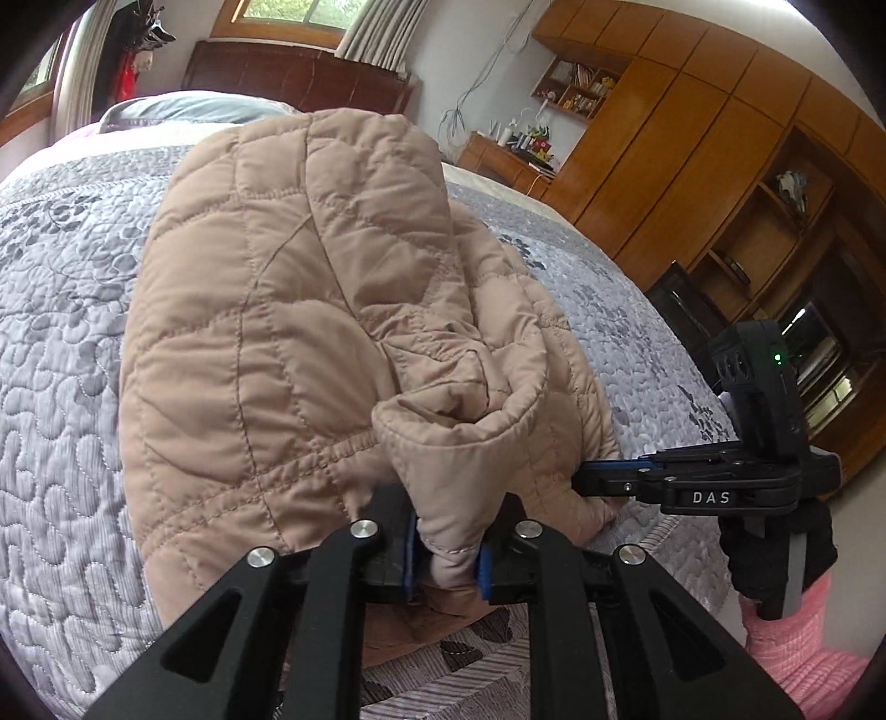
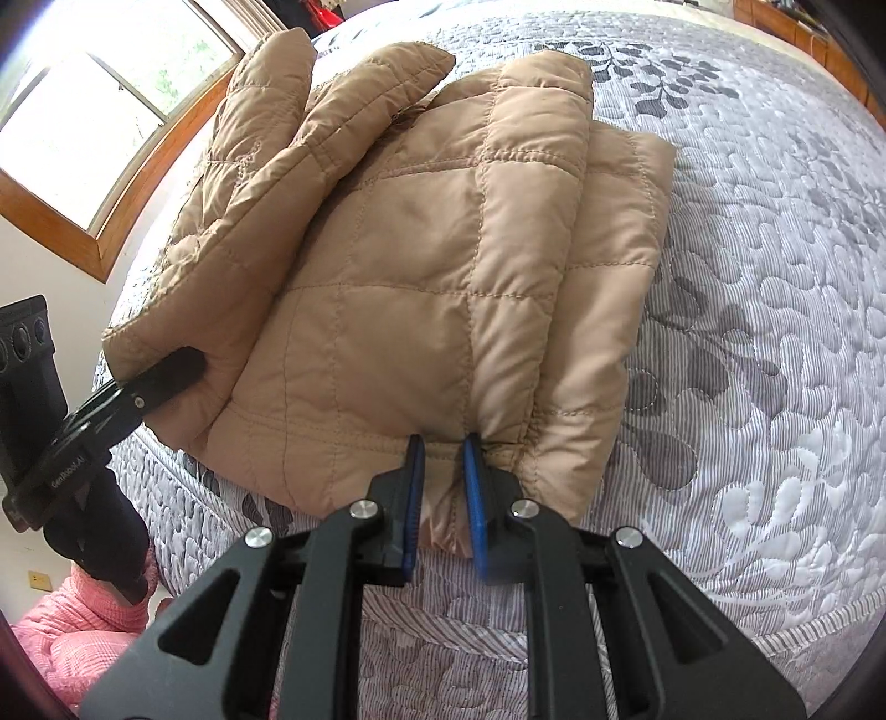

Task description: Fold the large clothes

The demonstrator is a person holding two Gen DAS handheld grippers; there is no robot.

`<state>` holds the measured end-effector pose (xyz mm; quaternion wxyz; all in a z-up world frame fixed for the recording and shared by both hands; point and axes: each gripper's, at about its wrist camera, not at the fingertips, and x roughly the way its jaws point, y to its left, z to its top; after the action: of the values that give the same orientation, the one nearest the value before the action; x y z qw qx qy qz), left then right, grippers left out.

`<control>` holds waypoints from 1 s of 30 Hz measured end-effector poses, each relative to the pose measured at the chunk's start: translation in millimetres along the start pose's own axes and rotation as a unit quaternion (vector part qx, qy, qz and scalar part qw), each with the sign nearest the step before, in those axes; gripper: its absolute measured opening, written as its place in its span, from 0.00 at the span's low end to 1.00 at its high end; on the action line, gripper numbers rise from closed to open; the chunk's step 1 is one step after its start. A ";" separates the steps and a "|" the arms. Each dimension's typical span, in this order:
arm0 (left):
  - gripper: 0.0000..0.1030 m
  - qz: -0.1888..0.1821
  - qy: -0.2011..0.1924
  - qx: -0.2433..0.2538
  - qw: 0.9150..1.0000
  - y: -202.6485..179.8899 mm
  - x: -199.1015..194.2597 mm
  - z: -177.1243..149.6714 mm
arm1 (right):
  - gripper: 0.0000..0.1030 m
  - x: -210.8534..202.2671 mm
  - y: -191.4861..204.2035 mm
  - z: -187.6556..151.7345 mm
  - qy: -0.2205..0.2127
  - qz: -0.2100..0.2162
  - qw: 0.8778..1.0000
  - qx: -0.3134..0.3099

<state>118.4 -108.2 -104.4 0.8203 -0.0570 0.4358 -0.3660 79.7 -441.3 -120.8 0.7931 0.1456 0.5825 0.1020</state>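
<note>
- Bedroom setting: one bed (image 1: 61, 354), covered by one grey-and-white quilted bedspread (image 2: 775, 343) with leaf and pebble stitching.
- One dark wooden headboard (image 1: 293, 72) at the far end of the bed; one window (image 1: 299, 11) above it, with one curtain (image 1: 371, 33) beside the frame.
- One run of wooden wardrobe and shelf units (image 1: 720, 138) along the wall on the right of the left wrist view; small items on its shelves are too small to identify.
- One second window (image 2: 83, 127) with a wooden frame, seen in the right wrist view.
- One tan quilted jacket (image 1: 266, 310), the only garment on the bed. It lies partly folded near the bed's near edge, with several layers stacked along one side and one sleeve (image 2: 288, 155) draped across the top.
- Left gripper (image 1: 446, 554): two blue-padded fingers nearly closed, pinching a bunched roll of the jacket's hem or cuff edge between them.
- Right gripper (image 2: 443, 498): two blue-padded fingers narrowly parted at the jacket's bottom hem, with a strip of tan fabric lying between them. Whether the pads press the cloth cannot be told.
- Each gripper appears from the side in the other's camera, both at the jacket's near edge and apart from one another.
- Pink textured fabric (image 2: 72, 637) shows beneath both handles; one dark glove (image 1: 775, 559) covers the hand on the right gripper.
</note>
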 end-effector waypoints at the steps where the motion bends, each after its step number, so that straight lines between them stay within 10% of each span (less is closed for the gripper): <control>1: 0.16 0.000 0.001 0.000 1.000 0.3 1.5 -0.4 | 0.14 0.3 0.3 -0.1 0.000 0.000 1.000 -0.001; 22: 0.18 -0.011 0.005 -0.002 1.000 11.8 7.0 -1.1 | 0.14 3.9 -4.2 2.1 -0.001 0.006 1.000 0.005; 30: 0.41 -0.090 0.000 -0.050 0.995 25.5 -55.1 11.3 | 0.22 -23.1 7.6 2.7 -0.020 -0.011 1.000 -0.008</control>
<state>121.5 -56.5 -70.9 0.7802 -0.1370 0.4463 -0.4163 75.4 -442.2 -96.7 0.8066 0.1347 0.5676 0.0951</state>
